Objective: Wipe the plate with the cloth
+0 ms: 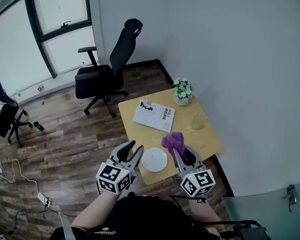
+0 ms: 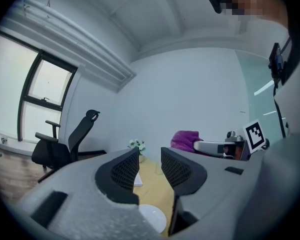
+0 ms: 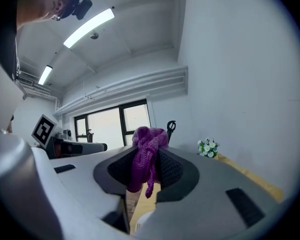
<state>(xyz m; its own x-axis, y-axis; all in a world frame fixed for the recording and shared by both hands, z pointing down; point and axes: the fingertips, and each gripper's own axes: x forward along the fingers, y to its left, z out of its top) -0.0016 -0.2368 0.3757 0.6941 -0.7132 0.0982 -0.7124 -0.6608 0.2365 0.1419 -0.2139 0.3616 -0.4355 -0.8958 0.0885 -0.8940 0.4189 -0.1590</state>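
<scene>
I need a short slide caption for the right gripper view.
The right hand-held gripper shut on a purple cloth, flowers on the wooden table behind.

We hold our two grippers side by side, low and close to our body, both pointing forward. Our left hand-held gripper (image 1: 133,150) (image 2: 150,157) has its jaws apart with nothing between them. Our right hand-held gripper (image 1: 182,152) (image 3: 148,160) has its jaws clamped on a purple cloth (image 1: 173,140) (image 3: 146,151) that bunches above the tips. Our left forearm (image 1: 92,212) reaches in from the lower edge.
</scene>
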